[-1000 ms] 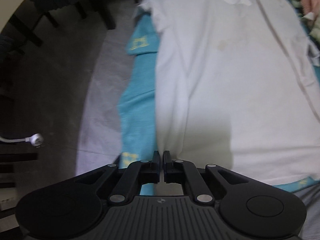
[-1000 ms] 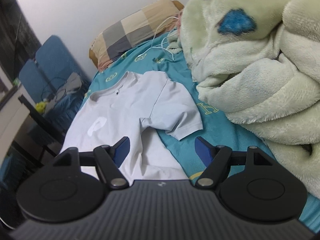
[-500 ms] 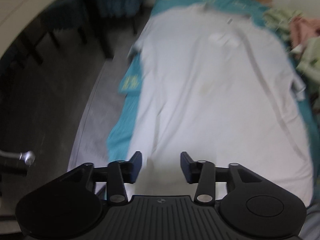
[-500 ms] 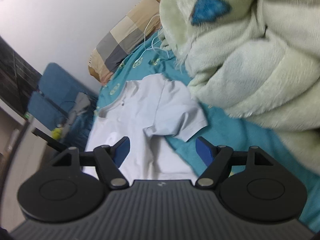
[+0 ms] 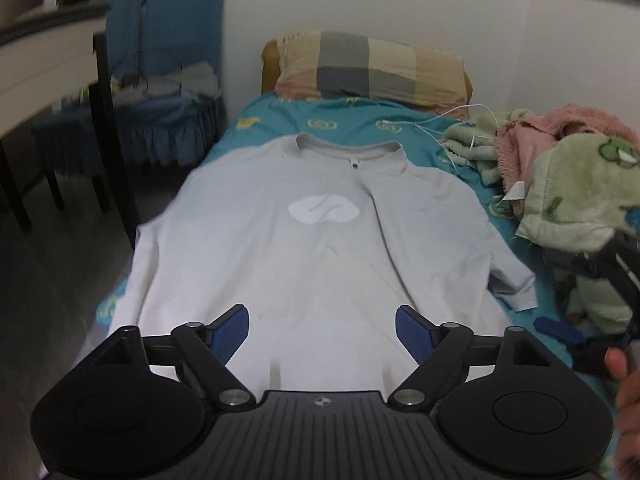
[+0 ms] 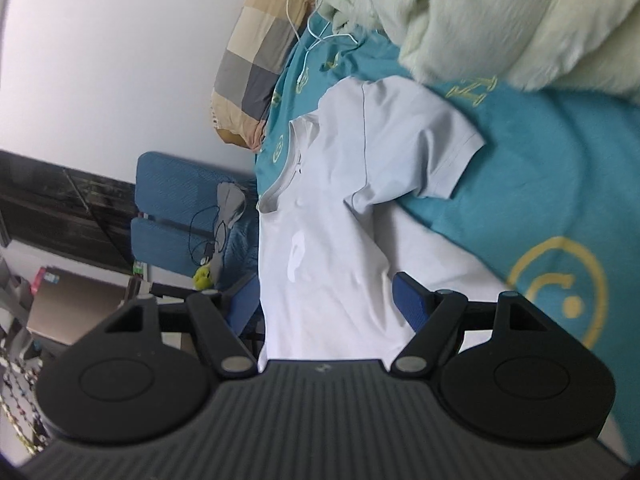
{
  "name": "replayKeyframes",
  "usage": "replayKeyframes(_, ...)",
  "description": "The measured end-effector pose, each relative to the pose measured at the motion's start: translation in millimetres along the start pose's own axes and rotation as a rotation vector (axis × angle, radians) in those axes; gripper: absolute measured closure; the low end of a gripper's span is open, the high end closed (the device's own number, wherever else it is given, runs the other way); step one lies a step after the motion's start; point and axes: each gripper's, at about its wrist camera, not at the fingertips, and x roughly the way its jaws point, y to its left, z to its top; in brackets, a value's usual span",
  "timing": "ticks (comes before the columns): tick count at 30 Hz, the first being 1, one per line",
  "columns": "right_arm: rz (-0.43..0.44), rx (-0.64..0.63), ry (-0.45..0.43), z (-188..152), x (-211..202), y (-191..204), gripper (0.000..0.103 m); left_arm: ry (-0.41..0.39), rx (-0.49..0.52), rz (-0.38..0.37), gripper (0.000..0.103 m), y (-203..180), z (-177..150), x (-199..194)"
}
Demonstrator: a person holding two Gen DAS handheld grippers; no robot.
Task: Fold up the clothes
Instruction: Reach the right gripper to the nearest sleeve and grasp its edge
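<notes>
Shirt [image 5: 320, 264] lies flat, face up on the bed [image 5: 348, 120], collar toward the pillow [image 5: 372, 68], hem nearest both tools. Left gripper [image 5: 322, 334] has fingers spread wide, nothing between them, hovering over the hem. Right gripper [image 6: 326, 300] likewise spread and empty, rolled sideways by the shirt's right side.

Risks, as I judge them: shirt's left edge droops off the bed side, so a one-sided lift could drag the whole thing floorward. The blanket [image 6: 480, 12] crowds the right sleeve [image 6: 440, 148]; a sleeve fold could snag the fleece or the cable [image 6: 316, 36] near the collar. A pinch could also catch the sheet along w/ the shirt.

Left view alone shows the overhang, the full hem, and the other tool w/ the hand [image 5: 626, 384] right of the shirt. Right view alone shows the sleeve's creases and the sheet beside it close up.
</notes>
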Motion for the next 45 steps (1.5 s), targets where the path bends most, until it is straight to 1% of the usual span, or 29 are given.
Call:
replayKeyframes(2, -0.023, -0.018, -0.02, 3, 16, 4, 0.027, 0.008, -0.002, 0.006, 0.019, 14, -8, 26)
replayKeyframes(4, -0.07, -0.041, -0.071, 7, 33, 7, 0.027, 0.018, -0.034, 0.002, 0.019, 23, -9, 37)
replayKeyframes(8, -0.18, -0.047, -0.191, 17, 66, 5, 0.027, 0.033, -0.086, -0.011, 0.019, 43, -12, 50)
replayKeyframes(11, -0.224, -0.022, -0.257, 25, 89, -7, 0.027, 0.051, -0.126, -0.018, 0.018, 53, -14, 57)
replayKeyframes(16, -0.297, -0.154, -0.425, 33, 123, 0, 0.027, 0.097, -0.203, -0.033, 0.018, 69, -18, 71)
replayKeyframes(18, -0.33, -0.194, -0.463, 41, 135, 4, 0.027, 0.106, -0.22, -0.032, 0.018, 73, -19, 73)
replayKeyframes(21, -0.37, -0.215, -0.497, 59, 147, 9, 0.027, 0.113, -0.235, -0.025, 0.018, 77, -19, 77)
replayKeyframes(23, -0.392, -0.246, -0.518, 68, 146, 13, 0.027, 0.12, -0.242, -0.021, 0.018, 77, -18, 81)
replayKeyframes(26, -0.36, -0.33, -0.575, 73, 130, 23, 0.027, 0.136, -0.251, -0.022, 0.018, 76, -19, 87)
replayKeyframes(29, -0.252, -0.422, -0.573, 68, 109, 32, 0.027, 0.149, -0.254, -0.029, 0.018, 74, -19, 92)
replayKeyframes(30, -0.224, -0.448, -0.555, 66, 104, 34, 0.027, 0.153, -0.251, -0.032, 0.018, 72, -20, 93)
replayKeyframes(32, -0.209, -0.458, -0.48, 66, 102, 34, 0.028, 0.16, -0.244, -0.033, 0.018, 69, -21, 95)
replayKeyframes(33, -0.211, -0.437, -0.434, 68, 103, 32, 0.028, 0.163, -0.241, -0.032, 0.018, 68, -22, 95)
replayKeyframes(37, -0.26, -0.22, -0.327, 80, 117, 8, 0.028, 0.18, -0.242, -0.03, 0.018, 66, -26, 97)
replayKeyframes(39, -0.284, -0.108, -0.278, 86, 124, -4, 0.03, 0.19, -0.252, -0.029, 0.018, 67, -28, 98)
replayKeyframes(40, -0.315, -0.1, -0.294, 85, 125, -4, 0.03, 0.194, -0.256, -0.029, 0.018, 67, -28, 99)
replayKeyframes(41, -0.369, -0.127, -0.332, 82, 123, 1, 0.03, 0.198, -0.258, -0.028, 0.018, 68, -29, 100)
replayKeyframes(42, -0.421, -0.15, -0.359, 78, 122, 5, 0.027, 0.2, -0.259, -0.028, 0.018, 68, -29, 101)
replayKeyframes(45, -0.475, -0.18, -0.42, 70, 110, 7, 0.028, 0.207, -0.263, -0.029, 0.018, 68, -29, 103)
